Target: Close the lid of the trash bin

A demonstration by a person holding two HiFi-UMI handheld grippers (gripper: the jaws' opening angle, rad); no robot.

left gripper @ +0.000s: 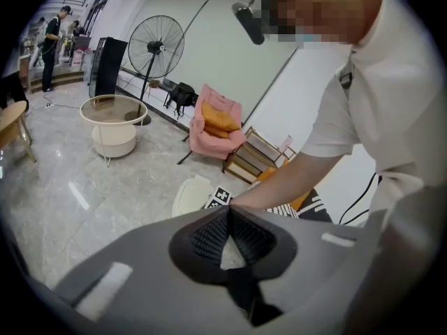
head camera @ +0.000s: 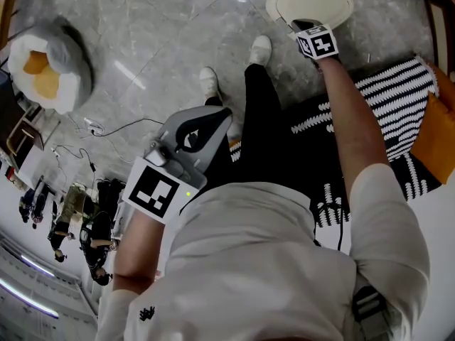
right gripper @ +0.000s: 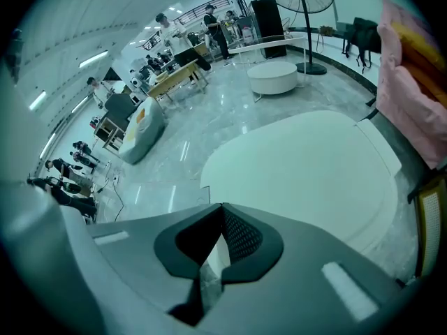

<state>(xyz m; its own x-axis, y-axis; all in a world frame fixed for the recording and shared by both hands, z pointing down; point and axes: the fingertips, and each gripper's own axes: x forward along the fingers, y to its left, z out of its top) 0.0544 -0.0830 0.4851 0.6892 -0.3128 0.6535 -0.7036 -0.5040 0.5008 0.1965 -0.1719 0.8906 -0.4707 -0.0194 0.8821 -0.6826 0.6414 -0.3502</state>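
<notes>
The white trash bin (head camera: 313, 0) stands on the marble floor at the top of the head view, and its lid (right gripper: 307, 166) lies flat over it. My right gripper (head camera: 303, 25) is shut and empty, its tips right at the bin's near edge; the right gripper view (right gripper: 222, 205) shows the white lid just beyond them. Whether the tips touch the lid I cannot tell. My left gripper (head camera: 217, 114) is held back near the person's legs, shut on nothing (left gripper: 227, 208). From the left gripper view the bin (left gripper: 187, 195) shows small, under the outstretched arm.
A black-and-white striped rug (head camera: 398, 91) lies right of the bin, with an orange cushion (head camera: 437, 130) beyond. An egg-shaped cushion (head camera: 46, 66) and cables (head camera: 92, 126) are at left. A fan (left gripper: 157, 47), a round table (left gripper: 112, 110) and a pink chair (left gripper: 216, 128) stand farther off.
</notes>
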